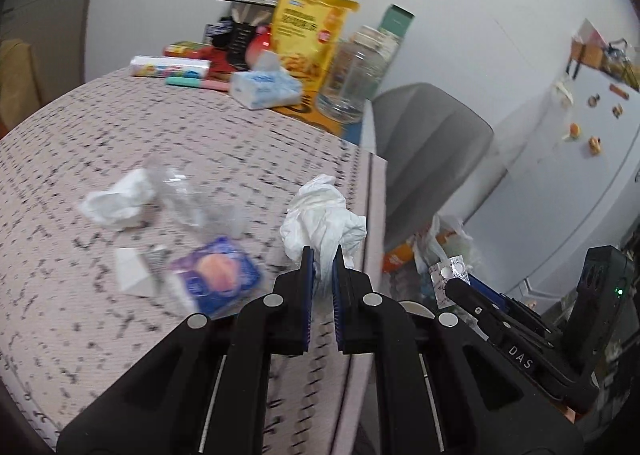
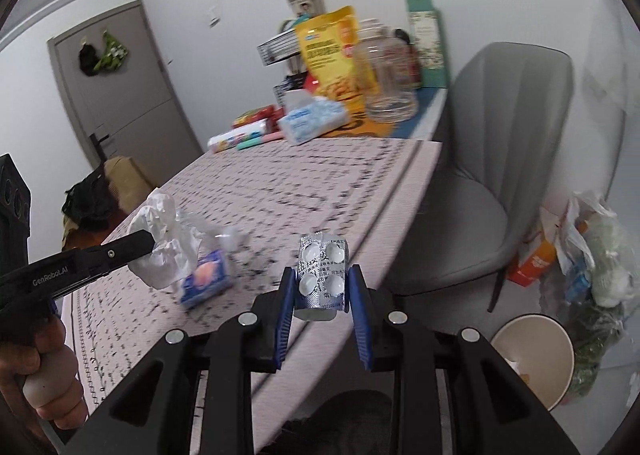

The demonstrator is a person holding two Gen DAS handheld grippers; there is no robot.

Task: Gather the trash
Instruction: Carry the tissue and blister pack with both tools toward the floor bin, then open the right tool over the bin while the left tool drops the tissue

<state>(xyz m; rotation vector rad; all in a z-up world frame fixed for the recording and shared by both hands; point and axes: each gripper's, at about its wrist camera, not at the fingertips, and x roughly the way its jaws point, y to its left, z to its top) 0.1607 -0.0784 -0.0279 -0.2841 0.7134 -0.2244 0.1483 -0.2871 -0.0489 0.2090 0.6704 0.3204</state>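
My left gripper (image 1: pixel 322 255) is shut on a crumpled white tissue (image 1: pixel 322 217), held above the right edge of the patterned table (image 1: pixel 160 143). From the right wrist view, the same tissue (image 2: pixel 160 243) sticks out of the left gripper (image 2: pixel 150 245). My right gripper (image 2: pixel 322 275) is shut on a silver pill blister pack (image 2: pixel 322 275), which also shows in the left wrist view (image 1: pixel 448 273). On the table lie another crumpled tissue (image 1: pixel 116 203), clear plastic wrap (image 1: pixel 196 199), a white paper scrap (image 1: pixel 132 271) and a blue snack wrapper (image 1: pixel 218 279).
At the table's far end stand a tissue pack (image 1: pixel 266 89), a yellow snack bag (image 1: pixel 310 35), a glass jar (image 1: pixel 354 77) and boxes. A grey chair (image 2: pixel 492 159) is beside the table. On the floor are a paper bowl (image 2: pixel 532 359) and a full trash bag (image 2: pixel 588 247).
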